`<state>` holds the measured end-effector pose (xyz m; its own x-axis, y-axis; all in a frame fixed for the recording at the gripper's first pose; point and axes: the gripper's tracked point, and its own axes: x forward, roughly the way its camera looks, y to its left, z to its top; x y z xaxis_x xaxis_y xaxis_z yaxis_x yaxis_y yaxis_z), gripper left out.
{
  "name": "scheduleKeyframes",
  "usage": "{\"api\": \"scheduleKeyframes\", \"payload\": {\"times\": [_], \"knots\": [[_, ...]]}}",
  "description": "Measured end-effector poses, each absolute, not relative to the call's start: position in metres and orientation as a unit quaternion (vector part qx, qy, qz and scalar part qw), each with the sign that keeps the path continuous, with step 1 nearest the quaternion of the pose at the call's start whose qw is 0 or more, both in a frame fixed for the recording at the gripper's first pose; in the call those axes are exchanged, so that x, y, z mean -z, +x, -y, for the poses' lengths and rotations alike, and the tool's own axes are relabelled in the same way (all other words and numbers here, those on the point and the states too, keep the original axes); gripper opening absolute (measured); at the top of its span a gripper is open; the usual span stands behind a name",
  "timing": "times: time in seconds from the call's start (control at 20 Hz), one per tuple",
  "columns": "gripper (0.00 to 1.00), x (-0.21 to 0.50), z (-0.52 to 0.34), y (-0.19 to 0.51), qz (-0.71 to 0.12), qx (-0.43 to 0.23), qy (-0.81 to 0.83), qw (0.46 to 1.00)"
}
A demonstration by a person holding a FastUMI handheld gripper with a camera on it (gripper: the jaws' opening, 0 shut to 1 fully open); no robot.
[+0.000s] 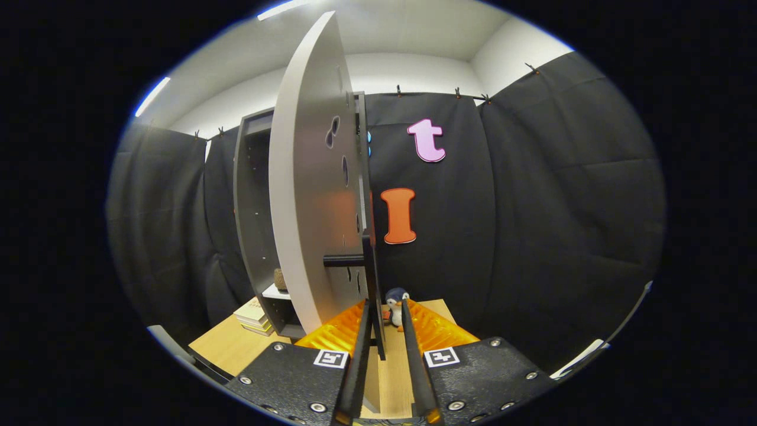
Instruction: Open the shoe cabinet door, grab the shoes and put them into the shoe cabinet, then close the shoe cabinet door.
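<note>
The shoe cabinet (254, 219) is a tall dark grey box standing on the wooden table (222, 349). Its light grey door (307, 195) is swung wide open toward me, nearly edge-on. A black bar handle (372, 278) runs down the door's free edge and passes between my fingers. My gripper (385, 309) is only narrowly open: the handle lies against the left finger (359, 337), and a slit of table shows between it and the right finger (411, 337). Inside the cabinet I see a white shelf (274, 291) with a small brown object (280, 278) on it.
A small penguin toy (395, 307) stands on the table just beyond the fingertips. A stack of books (253, 315) lies left of the cabinet's foot. Black cloth walls close in behind and to the right.
</note>
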<state>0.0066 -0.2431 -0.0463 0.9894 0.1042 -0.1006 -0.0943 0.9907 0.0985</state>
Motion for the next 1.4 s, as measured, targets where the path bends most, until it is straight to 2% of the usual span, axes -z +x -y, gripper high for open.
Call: {"api": "scheduleKeyframes", "payload": {"times": [0.75,0.9,1.4], "knots": [[0.33,0.043,0.151,0.003,-0.053,-0.144,0.060,0.986],[0.36,0.040,0.134,0.005,-0.052,-0.152,0.051,0.986],[0.38,0.038,0.077,0.012,-0.053,-0.202,0.063,0.976]]}}
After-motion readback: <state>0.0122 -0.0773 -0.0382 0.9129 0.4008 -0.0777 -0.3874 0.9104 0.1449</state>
